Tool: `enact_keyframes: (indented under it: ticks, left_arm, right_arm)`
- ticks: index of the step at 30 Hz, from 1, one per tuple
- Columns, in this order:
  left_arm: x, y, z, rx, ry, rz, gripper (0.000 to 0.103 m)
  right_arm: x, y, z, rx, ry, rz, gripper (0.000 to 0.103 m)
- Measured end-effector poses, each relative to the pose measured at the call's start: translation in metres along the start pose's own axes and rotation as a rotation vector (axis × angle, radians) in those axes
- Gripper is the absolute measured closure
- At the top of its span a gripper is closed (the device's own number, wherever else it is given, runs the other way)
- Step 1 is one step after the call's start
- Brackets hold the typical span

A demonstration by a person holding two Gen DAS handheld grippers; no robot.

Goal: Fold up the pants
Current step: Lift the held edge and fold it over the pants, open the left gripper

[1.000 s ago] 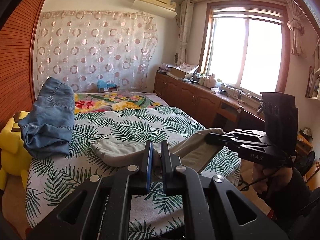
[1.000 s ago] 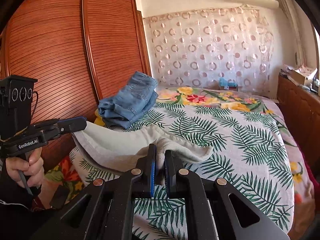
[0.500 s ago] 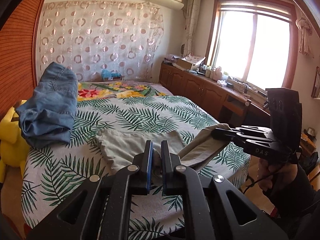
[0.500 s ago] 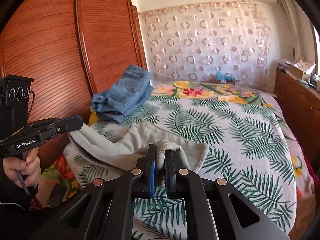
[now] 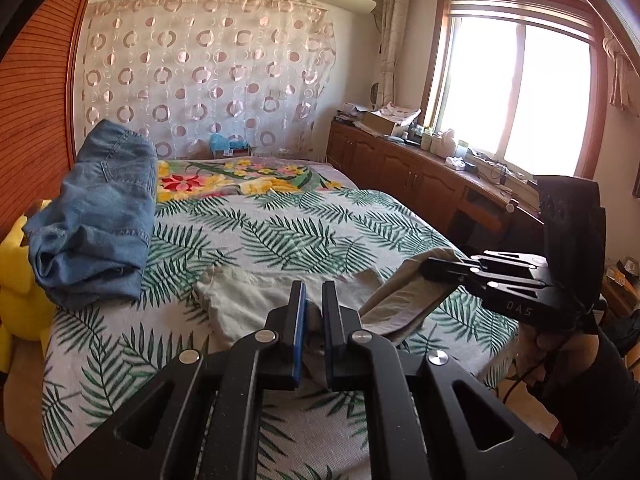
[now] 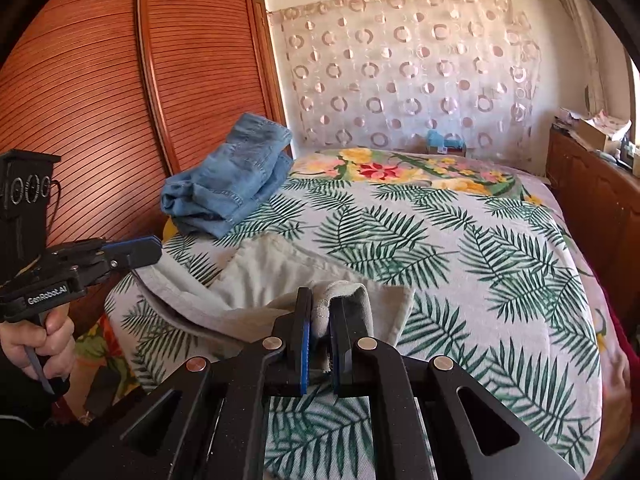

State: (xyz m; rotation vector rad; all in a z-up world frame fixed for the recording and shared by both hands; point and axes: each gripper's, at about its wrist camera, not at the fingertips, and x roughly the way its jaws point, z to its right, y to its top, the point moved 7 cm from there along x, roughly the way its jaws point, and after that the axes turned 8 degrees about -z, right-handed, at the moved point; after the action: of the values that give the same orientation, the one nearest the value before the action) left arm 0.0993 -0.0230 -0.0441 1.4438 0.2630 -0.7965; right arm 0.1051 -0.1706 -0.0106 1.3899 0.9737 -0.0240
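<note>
Beige cloth: the pants (image 5: 256,304) that we are folding lie on the near part of the bed (image 5: 304,224), flat on the leaf-print cover at the middle and lifted at both near corners.
Left gripper (image 5: 313,300): we have it nearly closed on a bunch of the pants' near edge; the cloth shows between its blue pads. From the right wrist it shows at the left (image 6: 154,249), its tip at the pants' left corner.
Right gripper (image 6: 321,307): pinched on a thick roll of the pants' edge, which bulges over the right finger. From the left wrist it shows at the right (image 5: 426,267), holding that end raised off the cover.
Jeans (image 6: 232,180): a blue folded heap at the far left of the bed, against the wardrobe (image 6: 100,100), apart from the pants.
Yellow toy (image 5: 16,280): we see it just left of the jeans, at the bed's edge.
Cabinets (image 5: 400,172): along the right wall, under the window (image 5: 516,96).
</note>
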Motion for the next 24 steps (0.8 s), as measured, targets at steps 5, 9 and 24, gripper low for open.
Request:
enact_keyframes:
  ticks: [5,9,24]
  left_arm:
    - [0.005,0.02,-0.008,-0.007,0.014,0.021,0.094]
    - [0.017,0.03,-0.017,-0.006,0.04,0.021,0.094]
    - [0.049,0.009,-0.03,-0.032,0.077,-0.062,0.094]
  right_arm:
    - [0.013,0.013,0.005,0.007,-0.015,0.012,0.096]
    - [0.024,0.024,0.007,0.008,-0.026,0.018,0.096]
    - [0.077,0.027,0.014,0.014,-0.047,-0.082,0.096]
